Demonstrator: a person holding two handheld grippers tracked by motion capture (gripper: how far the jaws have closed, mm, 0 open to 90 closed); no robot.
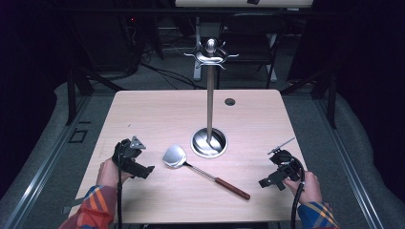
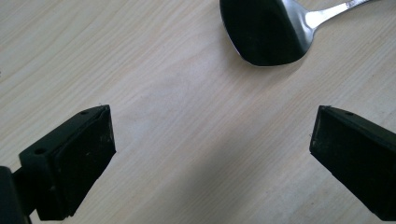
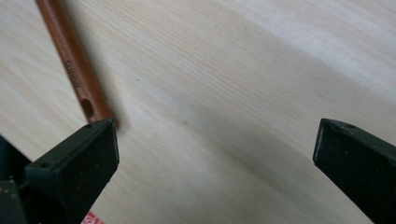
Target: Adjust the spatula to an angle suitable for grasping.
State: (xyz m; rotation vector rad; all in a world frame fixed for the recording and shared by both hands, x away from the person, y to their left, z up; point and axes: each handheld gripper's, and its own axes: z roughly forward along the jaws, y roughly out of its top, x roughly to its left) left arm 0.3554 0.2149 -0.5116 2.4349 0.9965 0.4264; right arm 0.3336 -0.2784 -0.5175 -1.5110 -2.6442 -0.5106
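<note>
A steel spatula (image 1: 175,156) with a red-brown wooden handle (image 1: 232,188) lies flat on the wooden table (image 1: 157,114), blade toward the left. My left gripper (image 1: 145,171) hovers just left of the blade, open and holding nothing. In the left gripper view the dark blade (image 2: 264,30) sits beyond the wide-apart jaws. My right gripper (image 1: 265,182) is open too, a little right of the handle's end. The handle (image 3: 74,70) runs past the left jaw in the right gripper view. A tall steel utensil stand (image 1: 210,86) with hooks on top rises from a round base (image 1: 209,142) behind the spatula.
A small dark round hole (image 1: 229,101) marks the table's far right. Chairs and cables stand on the floor beyond the far edge. Bare wood lies between the two grippers at the front.
</note>
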